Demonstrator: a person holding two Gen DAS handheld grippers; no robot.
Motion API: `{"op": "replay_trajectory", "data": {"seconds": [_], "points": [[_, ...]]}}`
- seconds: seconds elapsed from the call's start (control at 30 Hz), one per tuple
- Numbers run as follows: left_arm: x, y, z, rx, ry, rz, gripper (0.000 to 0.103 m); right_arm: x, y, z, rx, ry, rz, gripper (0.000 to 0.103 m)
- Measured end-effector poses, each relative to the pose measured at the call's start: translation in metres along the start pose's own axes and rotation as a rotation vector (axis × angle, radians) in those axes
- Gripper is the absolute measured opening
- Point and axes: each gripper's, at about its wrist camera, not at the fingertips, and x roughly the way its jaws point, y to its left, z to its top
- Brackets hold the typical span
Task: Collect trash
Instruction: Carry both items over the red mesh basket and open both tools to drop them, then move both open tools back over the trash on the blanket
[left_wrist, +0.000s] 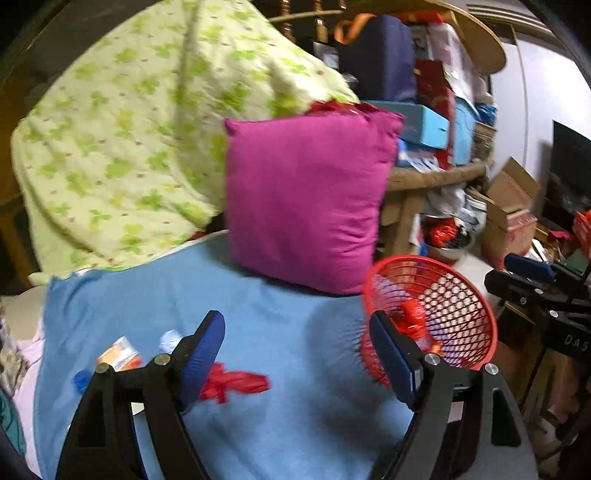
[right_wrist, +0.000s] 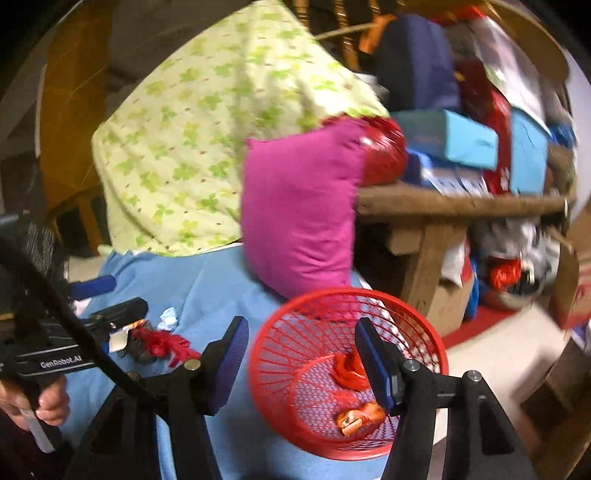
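Two grippers, left gripper (left_wrist: 297, 354) and right gripper (right_wrist: 299, 360), both spread wide, empty. Red mesh basket (right_wrist: 295, 424) at the blue sheet's (left_wrist: 295, 310) edge holds red wrappers (right_wrist: 351, 369). Red wrapper (left_wrist: 236, 384), white paper wad (right_wrist: 169, 318) lie on the sheet.

A: What trash is lying out?

B: A red wrapper (left_wrist: 236, 384) is lying crumpled on the blue sheet, with a white wad (left_wrist: 170, 339), an orange packet (left_wrist: 120, 358) and a blue cap (left_wrist: 80, 380) sitting just beyond it.

A: And the basket?

B: The red basket (right_wrist: 295, 325) is standing at the edge, tilting, holding red scraps (right_wrist: 349, 369) and an orange wrapper (right_wrist: 360, 415).
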Motion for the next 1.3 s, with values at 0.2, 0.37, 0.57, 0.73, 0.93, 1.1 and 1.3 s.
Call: {"op": "replay_trajectory", "data": {"seconds": [0.2,0.37,0.57,0.73,0.93,1.1,1.3], "points": [[-0.040,0.044,-0.020,-0.062,-0.023,0.073,0.082,-0.015,0.058,0.007,-0.105,-0.026,0.022,0.064],[-0.064,0.069,-0.033,-0.086,-0.040,0.130,0.082,-0.021,0.093,0.007,-0.164,-0.040,0.055,0.064],[-0.083,0.100,-0.051,-0.132,-0.052,0.185,0.082,-0.020,0.127,0.003,-0.212,-0.031,0.096,0.065],[-0.088,0.132,-0.071,-0.182,-0.037,0.242,0.083,-0.010,0.154,0.000,-0.262,-0.007,0.122,0.065],[-0.090,0.188,-0.106,-0.260,0.010,0.355,0.083,0.016,0.176,-0.004,-0.274,0.046,0.177,0.066],[-0.083,0.244,-0.143,-0.359,0.080,0.452,0.083,0.066,0.175,-0.016,-0.190,0.156,0.265,0.066],[-0.060,0.294,-0.187,-0.442,0.181,0.537,0.083,0.138,0.161,-0.041,-0.023,0.309,0.385,0.066]]}}
